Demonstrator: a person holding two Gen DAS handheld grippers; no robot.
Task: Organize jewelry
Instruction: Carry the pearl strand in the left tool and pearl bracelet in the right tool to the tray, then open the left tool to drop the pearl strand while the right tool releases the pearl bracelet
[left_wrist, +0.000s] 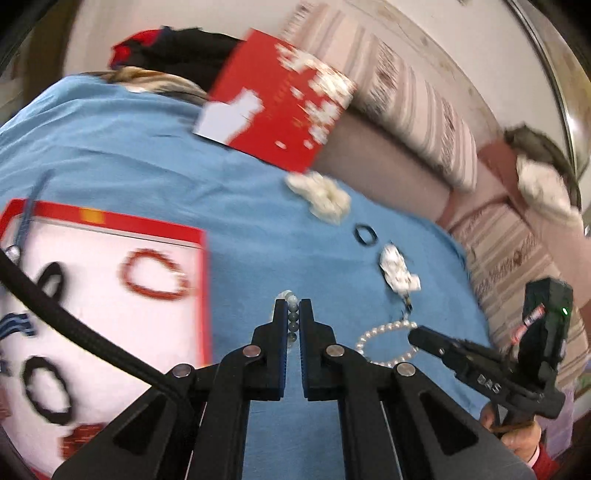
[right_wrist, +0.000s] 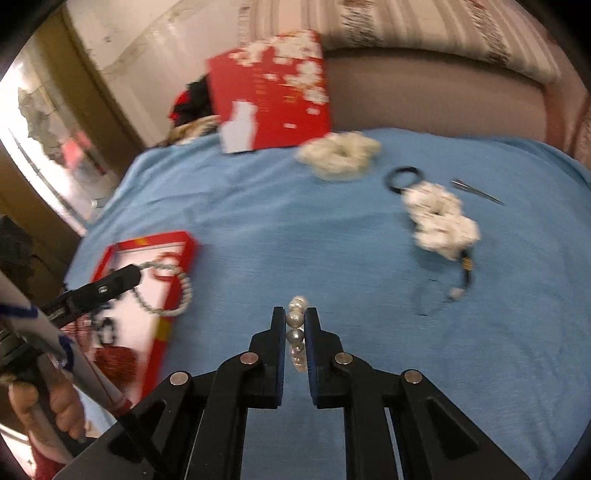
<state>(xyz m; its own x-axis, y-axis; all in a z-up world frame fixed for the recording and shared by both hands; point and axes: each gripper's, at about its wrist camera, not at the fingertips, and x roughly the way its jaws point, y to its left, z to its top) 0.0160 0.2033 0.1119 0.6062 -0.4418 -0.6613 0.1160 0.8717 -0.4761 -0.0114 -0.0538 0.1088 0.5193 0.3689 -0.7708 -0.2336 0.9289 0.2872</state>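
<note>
In the left wrist view my left gripper (left_wrist: 292, 306) is shut on a grey-green bead bracelet (left_wrist: 291, 317), held above the blue cloth beside the open red jewelry box (left_wrist: 110, 221). The box's white lining holds a red bead bracelet (left_wrist: 155, 275) and black rings (left_wrist: 46, 387). In the right wrist view my right gripper (right_wrist: 295, 314) is shut on a white pearl bracelet (right_wrist: 294, 319), lifted over the cloth. The same pearl bracelet (left_wrist: 384, 343) hangs from the right gripper (left_wrist: 413, 334) at the right of the left wrist view. The left gripper (right_wrist: 136, 275) dangles the grey bracelet (right_wrist: 173, 295) over the box (right_wrist: 184, 251).
A blue cloth (right_wrist: 295, 229) covers the surface. On it lie a cream scrunchie (right_wrist: 340, 155), a black hair tie (right_wrist: 404, 177), a white fluffy hair piece (right_wrist: 439, 221) and a metal clip (right_wrist: 476, 192). A red lid (right_wrist: 273, 88) leans at the back, against a sofa.
</note>
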